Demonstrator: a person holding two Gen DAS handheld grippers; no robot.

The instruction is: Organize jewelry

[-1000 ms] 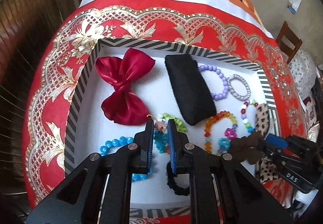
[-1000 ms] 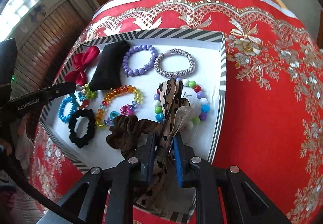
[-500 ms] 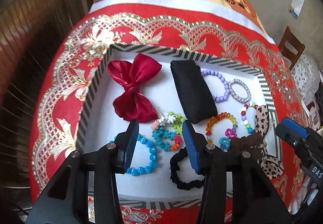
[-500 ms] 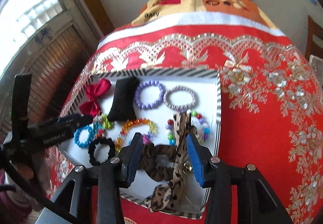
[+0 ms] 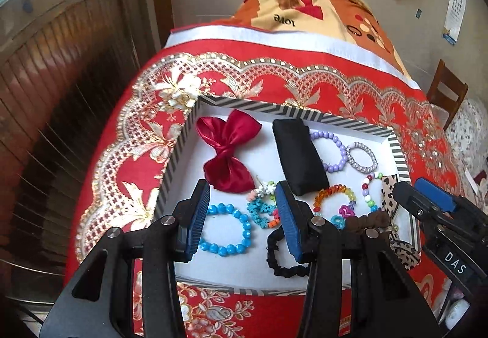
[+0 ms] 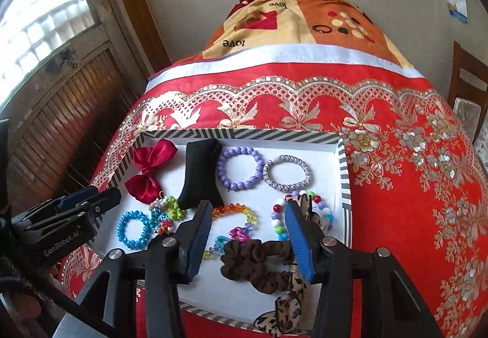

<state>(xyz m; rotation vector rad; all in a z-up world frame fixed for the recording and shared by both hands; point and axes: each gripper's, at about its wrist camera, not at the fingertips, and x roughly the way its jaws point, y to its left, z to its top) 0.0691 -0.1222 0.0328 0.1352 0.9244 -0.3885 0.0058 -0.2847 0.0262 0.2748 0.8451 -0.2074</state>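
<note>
A white tray with a striped rim (image 5: 305, 112) (image 6: 244, 133) lies on the red cloth. It holds a red bow (image 5: 228, 152), a black pouch (image 5: 299, 155), a purple bead bracelet (image 6: 220, 169), a silver bracelet (image 6: 268, 173) and other bead bracelets. My left gripper (image 5: 242, 216) hangs open above a blue bead bracelet (image 5: 227, 249) and a teal one (image 5: 259, 210), holding nothing. My right gripper (image 6: 248, 234) is opening its jaws above a brown scrunchie (image 6: 253, 265) and a leopard ribbon (image 6: 292, 292), and its pads touch neither.
A red and gold embroidered cloth (image 6: 411, 185) covers the table, with a patterned blanket (image 6: 305, 24) beyond it. Wooden shutters (image 5: 61, 79) stand to the left and a wooden chair (image 5: 445, 94) to the right. A black scrunchie (image 5: 280, 265) lies near the tray's front edge.
Both grippers opened and rose away from the tray. The left let go of the small bead pieces, and the right let go of the leopard ribbon, which now lies in the tray.
</note>
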